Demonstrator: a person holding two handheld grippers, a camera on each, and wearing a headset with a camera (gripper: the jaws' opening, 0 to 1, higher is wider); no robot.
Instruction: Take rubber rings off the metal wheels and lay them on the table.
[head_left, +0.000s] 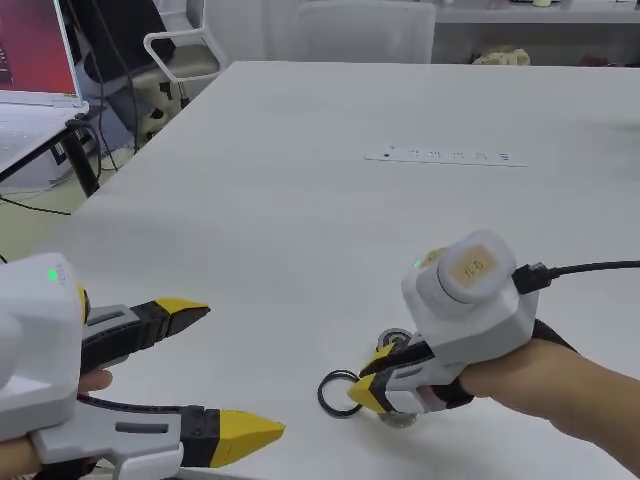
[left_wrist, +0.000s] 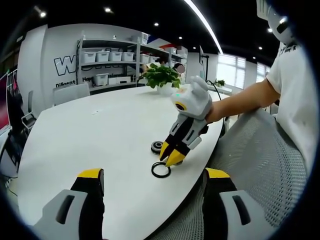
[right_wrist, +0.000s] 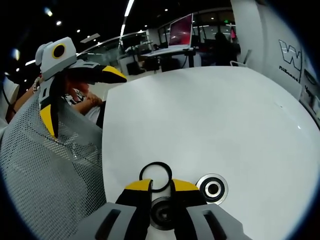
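A loose black rubber ring (head_left: 335, 392) (right_wrist: 155, 176) (left_wrist: 161, 170) lies flat on the white table (head_left: 330, 200), just ahead of my right gripper (head_left: 366, 392) (right_wrist: 161, 186) (left_wrist: 170, 156). That gripper's jaws stand narrow, closed against the sides of a dark wheel (right_wrist: 162, 212) (head_left: 402, 417) held low at the table. A second metal wheel (right_wrist: 212, 188) (head_left: 394, 340) (left_wrist: 157, 146) rests on the table beside it. My left gripper (head_left: 230, 370) (left_wrist: 154, 175) (right_wrist: 82, 95) hovers wide open with nothing in it, off to the left of the ring.
A white power strip (head_left: 445, 155) lies further back on the table. A grey mesh chair (left_wrist: 260, 165) is at the near table edge. A screen (head_left: 30, 50) and a chair (head_left: 180, 50) stand beyond the far left corner.
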